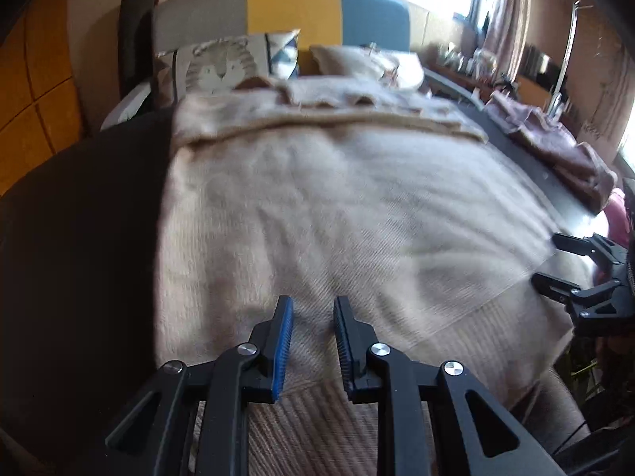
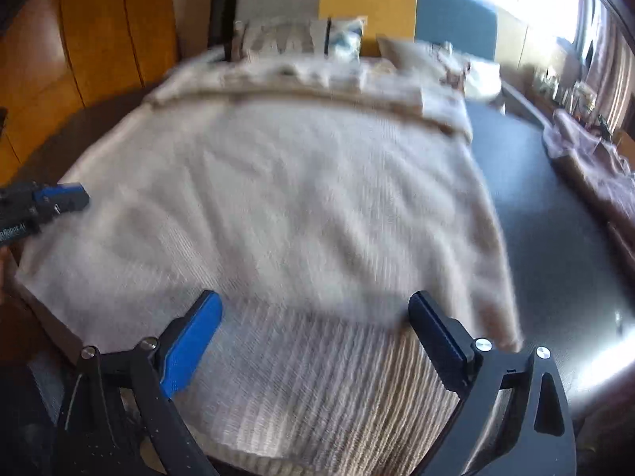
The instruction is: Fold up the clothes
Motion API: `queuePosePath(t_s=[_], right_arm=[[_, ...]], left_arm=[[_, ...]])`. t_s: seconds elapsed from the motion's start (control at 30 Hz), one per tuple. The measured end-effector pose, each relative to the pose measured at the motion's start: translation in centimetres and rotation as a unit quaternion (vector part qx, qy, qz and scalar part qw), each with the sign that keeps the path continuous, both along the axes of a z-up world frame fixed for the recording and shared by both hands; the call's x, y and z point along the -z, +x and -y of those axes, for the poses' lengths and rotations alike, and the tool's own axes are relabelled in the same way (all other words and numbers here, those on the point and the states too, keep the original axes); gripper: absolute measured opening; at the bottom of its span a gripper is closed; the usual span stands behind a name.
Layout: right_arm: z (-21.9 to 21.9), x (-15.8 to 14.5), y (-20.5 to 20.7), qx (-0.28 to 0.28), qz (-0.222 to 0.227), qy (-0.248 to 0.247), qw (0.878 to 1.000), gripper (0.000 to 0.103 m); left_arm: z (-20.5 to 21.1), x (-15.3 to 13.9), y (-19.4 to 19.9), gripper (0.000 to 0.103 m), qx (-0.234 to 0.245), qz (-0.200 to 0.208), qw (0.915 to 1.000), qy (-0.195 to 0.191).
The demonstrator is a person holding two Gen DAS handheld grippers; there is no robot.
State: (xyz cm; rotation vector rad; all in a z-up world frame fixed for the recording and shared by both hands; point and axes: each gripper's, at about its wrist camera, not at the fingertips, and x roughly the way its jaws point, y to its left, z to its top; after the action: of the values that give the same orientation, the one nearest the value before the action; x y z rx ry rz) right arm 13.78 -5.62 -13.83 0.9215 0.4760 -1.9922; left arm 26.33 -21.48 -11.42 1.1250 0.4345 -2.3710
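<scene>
A beige sweater (image 2: 278, 206) is spread flat on a dark table (image 2: 555, 238), ribbed hem nearest, presumably for folding; the left gripper (image 1: 313, 341) is held narrowly parted and the right gripper (image 2: 313, 341) wide open over the hem, nothing gripped.

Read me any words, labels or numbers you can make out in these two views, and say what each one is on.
"Robot AI": white print on the body of the left gripper, at the left edge of the right wrist view; letters before it are cut off, so this reading is partial.
Cushion with an animal drawing: no text.
Beige sweater: no label visible.
Items on the far shelf: too small and blurred to read.
</scene>
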Motion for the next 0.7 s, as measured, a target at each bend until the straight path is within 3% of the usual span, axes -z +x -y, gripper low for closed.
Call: queuePosePath(t_s=[0.23,0.37,0.57,0.7], right_arm=[[-0.6,-0.5,-0.6,0.002,0.008,-0.012,1.0,0.098],[0.7,-2.2,-3.4,0.017,-0.005,-0.017,1.0,0.098],[0.7,1.4,-5.3,0.006,0.025,0.017,1.0,0.1],[1.2,-0.2,-6.4,0.009,0.019,0.014,1.0,0.101]], left_arm=[[1.2,-1.2,0.3,0.021,-0.018,-0.013,0.9997,0.014],[2.8,-1.1,-1.5,0.021,-0.03,-0.005,0.9994,0.014],[4.1,0.2,-2.2,0.022,-0.03,0.0,0.9995,0.004],[5.1,-0.4,-2.8,0.022,-0.029,0.013,0.9994,0.012]])
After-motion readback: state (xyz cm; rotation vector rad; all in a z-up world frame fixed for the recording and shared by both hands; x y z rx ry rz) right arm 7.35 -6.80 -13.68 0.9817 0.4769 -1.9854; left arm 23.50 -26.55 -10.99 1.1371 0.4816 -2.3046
